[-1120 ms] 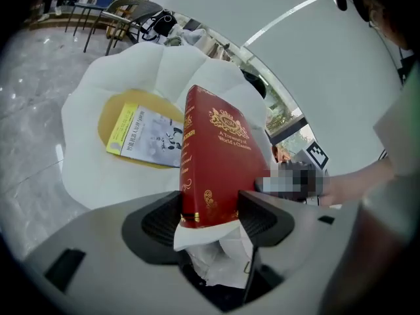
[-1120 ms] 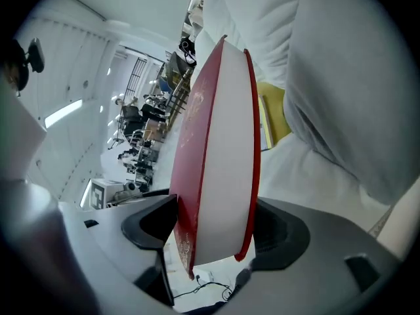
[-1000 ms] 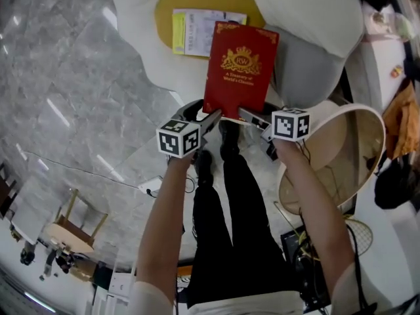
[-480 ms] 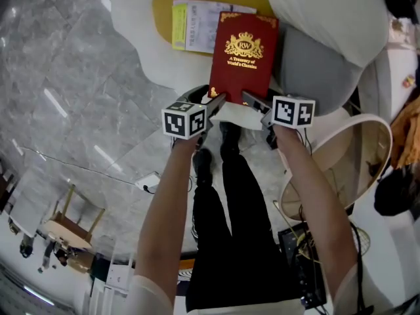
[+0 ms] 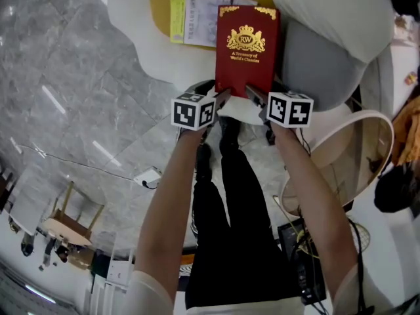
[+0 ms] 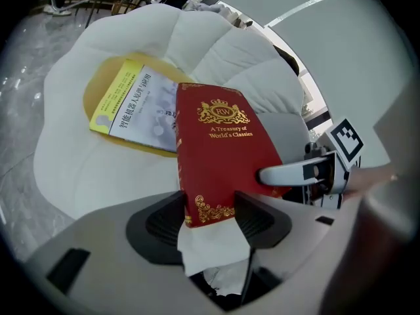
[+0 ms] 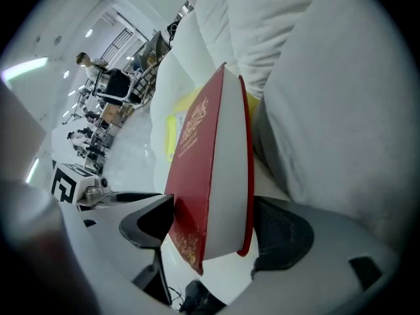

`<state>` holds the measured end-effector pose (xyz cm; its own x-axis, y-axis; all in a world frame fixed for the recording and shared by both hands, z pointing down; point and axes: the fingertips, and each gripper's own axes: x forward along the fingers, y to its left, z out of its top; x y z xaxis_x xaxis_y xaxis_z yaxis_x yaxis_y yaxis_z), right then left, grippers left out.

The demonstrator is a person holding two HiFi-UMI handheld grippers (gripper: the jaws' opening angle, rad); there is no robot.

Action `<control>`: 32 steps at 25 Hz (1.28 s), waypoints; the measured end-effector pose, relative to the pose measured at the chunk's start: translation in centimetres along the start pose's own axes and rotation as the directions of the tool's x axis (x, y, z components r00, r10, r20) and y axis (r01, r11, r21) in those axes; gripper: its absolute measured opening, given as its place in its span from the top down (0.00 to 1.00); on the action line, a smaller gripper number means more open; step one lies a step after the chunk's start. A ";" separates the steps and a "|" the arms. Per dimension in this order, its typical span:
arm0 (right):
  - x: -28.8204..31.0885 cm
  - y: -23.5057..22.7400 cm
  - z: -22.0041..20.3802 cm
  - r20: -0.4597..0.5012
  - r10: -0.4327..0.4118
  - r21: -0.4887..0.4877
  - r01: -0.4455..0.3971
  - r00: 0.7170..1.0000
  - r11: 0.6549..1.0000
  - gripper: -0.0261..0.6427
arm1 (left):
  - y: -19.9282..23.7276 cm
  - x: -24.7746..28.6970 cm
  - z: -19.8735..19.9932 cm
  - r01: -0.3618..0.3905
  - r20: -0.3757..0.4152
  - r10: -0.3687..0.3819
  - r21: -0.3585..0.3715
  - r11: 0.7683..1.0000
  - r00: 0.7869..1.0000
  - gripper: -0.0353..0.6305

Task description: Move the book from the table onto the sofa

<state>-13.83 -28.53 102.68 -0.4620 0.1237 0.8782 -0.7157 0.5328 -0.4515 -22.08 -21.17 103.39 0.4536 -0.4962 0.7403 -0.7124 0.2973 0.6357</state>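
**Book held over the sofa seat, both claws on its near end**

Setting: grey marble floor (image 5: 65, 90) fills the left of the head view. White, deep-lobed sofa (image 5: 157, 61) lies across the top. Round beige table (image 5: 341, 166) with a pale rim stands at the right, near the sofa.

On the sofa: grey cushion (image 5: 315, 64) on the right and yellow cushion (image 5: 161, 12) in the middle of the seat. A yellow-and-white booklet (image 5: 193, 12) lies flat on the yellow cushion.

Task item: red hardback book (image 5: 247, 44), gold crest and title, cover up. It sits over the seat between the two cushions, its left edge overlapping the booklet's right edge and its right edge just beside the grey cushion. It is tilted, with the near end raised and the white page block showing below it. Whether the far end touches the cushion I cannot tell.

Left gripper (image 6: 209, 215): pads against the book's near spine corner, clamped on it. The jaws have just been closing, with the book between them.

Right gripper (image 7: 213, 231): jaws straddle the book's thickness, one pad at each cover, gripping. They have just been widening and stand very wide.

The marker cubes, left (image 5: 193, 112) and right (image 5: 290, 109), sit level, just apart, below the book's near edge.
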 end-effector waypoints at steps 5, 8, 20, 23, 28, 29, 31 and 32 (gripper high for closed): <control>-2.6 -0.3 0.3 0.033 -0.032 0.017 0.031 0.999 0.999 0.41 | -1.2 -1.2 0.2 -0.004 -0.009 0.005 0.025 1.000 1.000 0.59; -4.3 0.7 0.4 0.035 -0.007 0.010 0.007 0.999 1.000 0.41 | -2.2 -3.0 0.8 -0.006 0.006 0.006 0.047 0.999 1.000 0.60; -19.5 10.3 2.7 0.160 0.196 -0.093 -0.183 0.967 0.979 0.75 | -13.7 -19.2 3.1 0.029 0.148 -0.048 0.128 0.991 0.988 0.87; -24.6 14.1 4.5 0.227 0.293 -0.109 -0.275 0.929 0.955 0.85 | -17.2 -24.2 4.8 0.034 0.192 -0.065 0.164 0.986 0.979 0.93; -33.6 19.6 4.2 0.261 0.350 -0.200 -0.305 0.900 0.931 0.88 | -23.4 -32.5 4.3 0.038 0.219 -0.088 0.220 0.975 0.972 0.94; -34.8 20.4 4.5 0.271 0.354 -0.222 -0.300 0.895 0.928 0.88 | -24.0 -33.9 4.5 0.036 0.230 -0.090 0.231 0.972 0.969 0.94; -37.1 21.7 4.5 0.290 0.351 -0.247 -0.284 0.890 0.926 0.88 | -25.0 -36.5 4.7 0.031 0.251 -0.094 0.246 0.969 0.964 0.94; -38.2 22.2 4.2 0.299 0.345 -0.252 -0.275 0.890 0.928 0.88 | -25.5 -37.8 4.6 0.030 0.260 -0.097 0.251 0.968 0.961 0.94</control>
<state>-14.31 -24.96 58.44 -0.8145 0.0440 0.5785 -0.4048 0.6712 -0.6210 -23.53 -13.75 58.13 0.3657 -0.7174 0.5929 -0.8102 0.0682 0.5822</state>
